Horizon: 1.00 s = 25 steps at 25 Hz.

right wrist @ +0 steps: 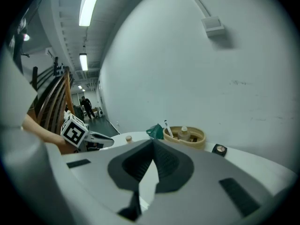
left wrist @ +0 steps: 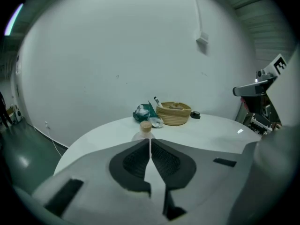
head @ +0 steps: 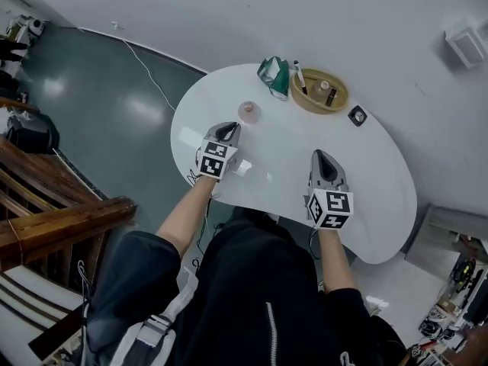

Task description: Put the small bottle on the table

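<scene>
The small clear bottle with a cork top stands upright on the white table, just beyond my left gripper. In the left gripper view the bottle shows right over the tips of the left gripper, whose jaws meet with nothing between them. My right gripper hovers over the table's middle, also shut and empty. In the right gripper view its jaws are together, and the bottle appears far off to the left.
A woven basket at the table's far edge holds another bottle and small items. A green bag and a marker lie beside it, and a small dark compact to its right. Wooden stairs stand at the left.
</scene>
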Each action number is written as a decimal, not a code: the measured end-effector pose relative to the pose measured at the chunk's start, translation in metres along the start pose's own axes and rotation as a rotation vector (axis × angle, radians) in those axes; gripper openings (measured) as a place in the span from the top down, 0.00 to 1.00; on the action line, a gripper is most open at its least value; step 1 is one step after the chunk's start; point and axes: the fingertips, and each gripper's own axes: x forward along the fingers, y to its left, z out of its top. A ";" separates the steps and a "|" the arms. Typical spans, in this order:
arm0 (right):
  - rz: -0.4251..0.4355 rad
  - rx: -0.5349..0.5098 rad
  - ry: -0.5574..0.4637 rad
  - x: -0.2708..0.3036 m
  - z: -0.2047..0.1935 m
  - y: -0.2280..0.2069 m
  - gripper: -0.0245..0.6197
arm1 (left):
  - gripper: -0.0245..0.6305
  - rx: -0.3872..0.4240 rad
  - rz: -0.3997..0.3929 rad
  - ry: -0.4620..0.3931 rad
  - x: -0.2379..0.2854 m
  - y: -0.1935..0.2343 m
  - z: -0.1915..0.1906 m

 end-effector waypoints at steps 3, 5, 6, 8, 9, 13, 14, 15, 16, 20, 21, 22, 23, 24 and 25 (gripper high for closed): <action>0.019 -0.018 -0.028 -0.002 0.009 0.005 0.96 | 0.96 -0.027 -0.003 -0.032 -0.028 -0.009 0.007; 0.030 -0.030 -0.045 -0.003 0.015 0.008 0.96 | 0.96 -0.031 -0.004 -0.055 -0.045 -0.015 0.012; 0.036 -0.035 -0.051 -0.005 0.017 0.009 0.96 | 0.96 -0.030 -0.001 -0.068 -0.053 -0.018 0.016; 0.046 -0.044 -0.067 -0.008 0.022 0.012 0.96 | 0.96 -0.024 0.012 -0.108 -0.070 -0.022 0.027; 0.051 -0.049 -0.077 -0.009 0.024 0.015 0.96 | 0.96 -0.018 0.019 -0.132 -0.080 -0.025 0.036; 0.071 -0.070 -0.122 -0.017 0.035 0.027 0.96 | 0.96 0.016 0.016 -0.198 -0.114 -0.037 0.059; 0.076 -0.074 -0.132 -0.019 0.037 0.030 0.96 | 0.96 0.028 0.016 -0.209 -0.121 -0.039 0.062; 0.081 -0.078 -0.141 -0.020 0.038 0.033 0.96 | 0.96 0.038 0.019 -0.224 -0.128 -0.040 0.067; 0.087 -0.080 -0.150 -0.022 0.040 0.036 0.96 | 0.96 0.046 0.022 -0.240 -0.135 -0.041 0.072; 0.108 -0.084 -0.177 -0.027 0.044 0.045 0.96 | 0.96 0.061 0.034 -0.295 -0.158 -0.046 0.089; 0.111 -0.087 -0.184 -0.029 0.045 0.046 0.96 | 0.96 0.064 0.036 -0.304 -0.162 -0.047 0.092; 0.114 -0.091 -0.191 -0.030 0.046 0.047 0.96 | 0.96 0.068 0.038 -0.311 -0.165 -0.048 0.093; 0.116 -0.094 -0.196 -0.031 0.047 0.048 0.96 | 0.96 0.071 0.041 -0.315 -0.167 -0.049 0.094; 0.119 -0.096 -0.200 -0.032 0.048 0.049 0.96 | 0.96 0.073 0.044 -0.317 -0.168 -0.049 0.095; 0.122 -0.095 -0.202 -0.032 0.048 0.049 0.96 | 0.96 0.073 0.047 -0.318 -0.168 -0.049 0.094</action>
